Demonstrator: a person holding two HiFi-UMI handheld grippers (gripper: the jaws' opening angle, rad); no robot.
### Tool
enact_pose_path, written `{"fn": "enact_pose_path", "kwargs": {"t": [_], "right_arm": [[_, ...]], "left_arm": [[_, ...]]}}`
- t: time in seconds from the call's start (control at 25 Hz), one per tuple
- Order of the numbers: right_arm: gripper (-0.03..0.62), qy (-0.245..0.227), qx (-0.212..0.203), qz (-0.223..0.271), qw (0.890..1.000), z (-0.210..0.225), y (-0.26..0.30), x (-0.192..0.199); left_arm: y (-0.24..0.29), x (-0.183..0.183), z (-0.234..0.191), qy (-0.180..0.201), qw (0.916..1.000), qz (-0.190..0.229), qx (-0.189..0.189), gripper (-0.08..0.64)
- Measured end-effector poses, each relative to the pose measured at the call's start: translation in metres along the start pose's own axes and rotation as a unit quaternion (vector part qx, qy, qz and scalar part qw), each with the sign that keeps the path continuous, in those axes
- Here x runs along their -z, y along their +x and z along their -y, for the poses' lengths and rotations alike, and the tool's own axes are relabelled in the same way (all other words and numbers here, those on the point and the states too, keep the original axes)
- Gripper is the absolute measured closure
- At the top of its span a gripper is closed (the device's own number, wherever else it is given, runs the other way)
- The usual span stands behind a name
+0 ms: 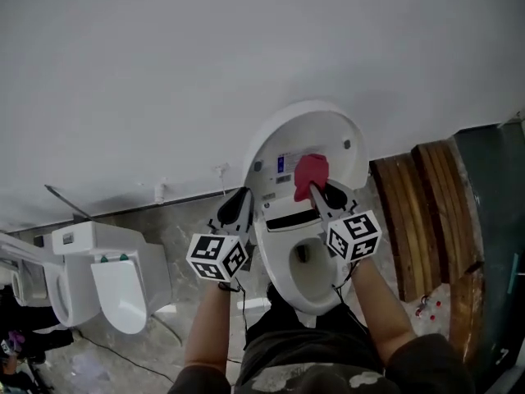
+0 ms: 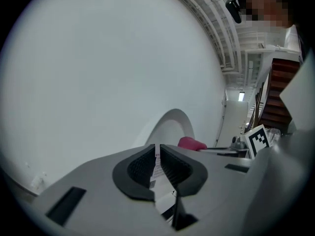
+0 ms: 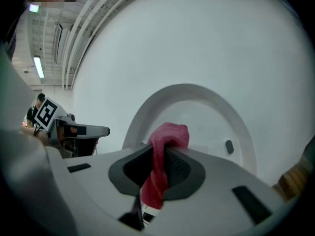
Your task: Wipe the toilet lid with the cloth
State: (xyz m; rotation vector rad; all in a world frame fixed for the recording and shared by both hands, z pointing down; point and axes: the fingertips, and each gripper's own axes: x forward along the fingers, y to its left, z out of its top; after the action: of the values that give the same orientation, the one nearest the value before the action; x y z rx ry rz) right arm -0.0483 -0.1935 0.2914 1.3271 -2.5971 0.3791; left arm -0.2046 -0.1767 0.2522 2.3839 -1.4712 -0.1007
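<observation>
- Left gripper (image 1: 242, 197): jaws pressed together with nothing between them. It hangs just beside the left edge of the raised toilet lid.
- Toilet lid (image 1: 332, 128): white and upright, inner face toward the person. A label (image 1: 285, 164) sits left of its centre.
- Cloth (image 1: 311, 171): red and bunched, at the lid's middle. Whether it touches the lid cannot be told.
- Right gripper (image 1: 321, 194): pinching the cloth.
- Handling: press the bunch flat against the face. Sweep from edge to edge in overlapping passes, with a firm pinch, and hold the left gripper clear.

The toilet lid (image 1: 316, 130) is smooth glossy white, the cloth (image 1: 311, 173) soft matt red fabric, the planks (image 1: 418, 220) rough wood
</observation>
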Motion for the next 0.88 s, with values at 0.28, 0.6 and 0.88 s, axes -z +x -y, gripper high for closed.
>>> {"fn": "enact_pose_path", "kwargs": {"t": [0.28,0.6,0.88], "right_arm": [[0.549,-0.003,0.006,0.006,1.000,-0.015,0.009,-0.020],[0.549,-0.001,0.023,0.001,1.000,-0.010,0.023,-0.023],[0.549,-0.006,0.031,-0.012,0.999,-0.009,0.023,-0.016]], "left_arm": [[0.024,-0.022,-0.008,0.023,0.9991,-0.009,0.036,0.486],[0.070,-0.004,-0.022,0.037,0.9944,-0.062,0.078,0.333],[0.092,-0.005,-0.030,0.024,0.9920,-0.061,0.108,0.307]]}}
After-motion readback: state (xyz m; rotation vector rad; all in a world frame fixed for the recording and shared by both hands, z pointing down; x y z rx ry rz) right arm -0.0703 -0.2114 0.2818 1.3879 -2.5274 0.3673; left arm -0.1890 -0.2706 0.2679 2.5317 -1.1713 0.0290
